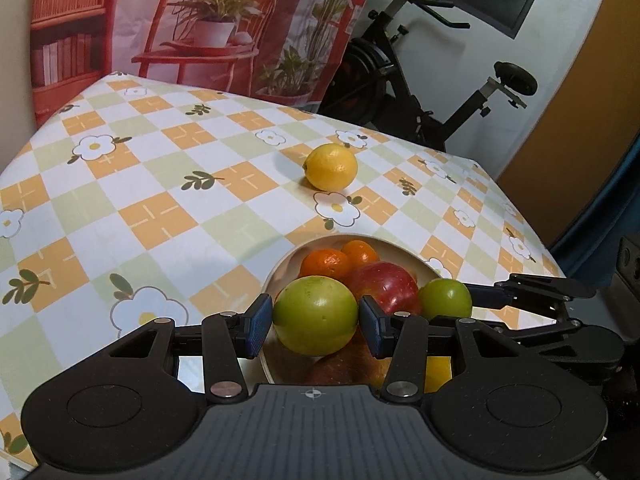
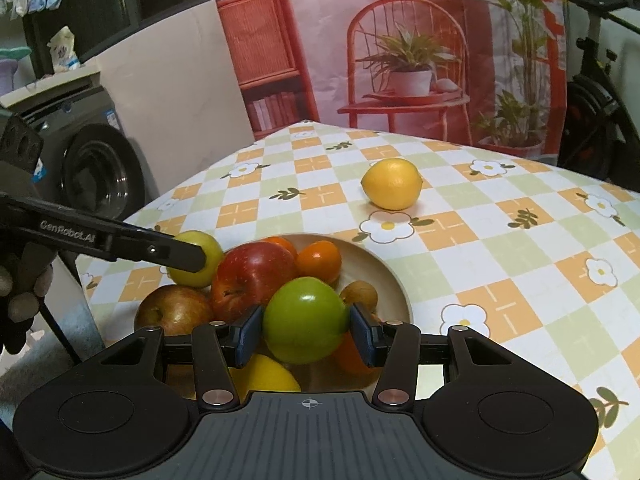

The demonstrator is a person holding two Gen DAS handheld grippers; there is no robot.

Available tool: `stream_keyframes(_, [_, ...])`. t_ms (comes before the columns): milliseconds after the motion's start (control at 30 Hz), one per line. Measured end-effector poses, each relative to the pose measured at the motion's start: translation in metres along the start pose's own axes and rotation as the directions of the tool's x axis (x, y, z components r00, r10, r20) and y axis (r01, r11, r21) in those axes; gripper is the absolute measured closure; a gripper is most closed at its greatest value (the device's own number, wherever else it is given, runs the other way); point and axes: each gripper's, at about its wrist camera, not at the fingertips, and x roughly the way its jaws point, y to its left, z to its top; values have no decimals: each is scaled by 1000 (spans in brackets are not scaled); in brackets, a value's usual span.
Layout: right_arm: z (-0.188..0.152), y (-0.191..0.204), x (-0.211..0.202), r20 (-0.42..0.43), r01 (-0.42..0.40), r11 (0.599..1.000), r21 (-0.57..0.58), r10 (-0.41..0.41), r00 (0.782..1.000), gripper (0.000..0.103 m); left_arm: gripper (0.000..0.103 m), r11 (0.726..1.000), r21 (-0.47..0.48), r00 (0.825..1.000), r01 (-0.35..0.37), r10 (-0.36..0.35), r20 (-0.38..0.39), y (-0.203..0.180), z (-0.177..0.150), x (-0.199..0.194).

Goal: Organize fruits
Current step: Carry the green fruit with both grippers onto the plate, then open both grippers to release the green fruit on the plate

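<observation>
A beige bowl (image 1: 280, 268) (image 2: 392, 276) holds red apples (image 1: 380, 284) (image 2: 252, 272), oranges (image 1: 324, 262) (image 2: 320, 260) and other fruit. My left gripper (image 1: 316, 316) is shut on a yellow-green apple (image 1: 316, 314), held over the bowl's near rim; it also shows in the right wrist view (image 2: 200, 258). My right gripper (image 2: 306, 328) is shut on a green apple (image 2: 306, 318), held over the bowl; that apple shows in the left wrist view (image 1: 446, 300). A lemon (image 1: 331, 166) (image 2: 393, 183) lies alone on the table beyond the bowl.
The table has a checked flower cloth (image 1: 160, 208) (image 2: 500, 248). A printed backdrop (image 2: 400, 48) hangs behind it. An exercise bike (image 1: 420, 92) stands off the far right corner and a washing machine (image 2: 92, 168) off the left edge.
</observation>
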Motion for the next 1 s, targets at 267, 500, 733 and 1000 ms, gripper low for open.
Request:
stream_keyframes(267, [-1, 2, 0, 1, 4, 1000, -5, -4, 1000, 58, 53, 1000, -20, 1000, 1, -1, -2, 2, -1, 3])
stream_keyframes(500, [-1, 2, 0, 1, 5, 1000, -4, -5, 1000, 58, 53, 1000, -27, 1000, 0, 0, 3, 3, -2, 3])
stream_keyframes(733, [-2, 2, 0, 2, 6, 1000, -4, -6, 1000, 58, 52, 999, -42, 1000, -1, 1, 11, 3, -2, 1])
stream_keyframes(1000, [-5, 2, -4, 22, 13, 1000, -1, -13, 1000, 51, 49, 996, -84, 999, 7, -3, 50, 6, -3, -7])
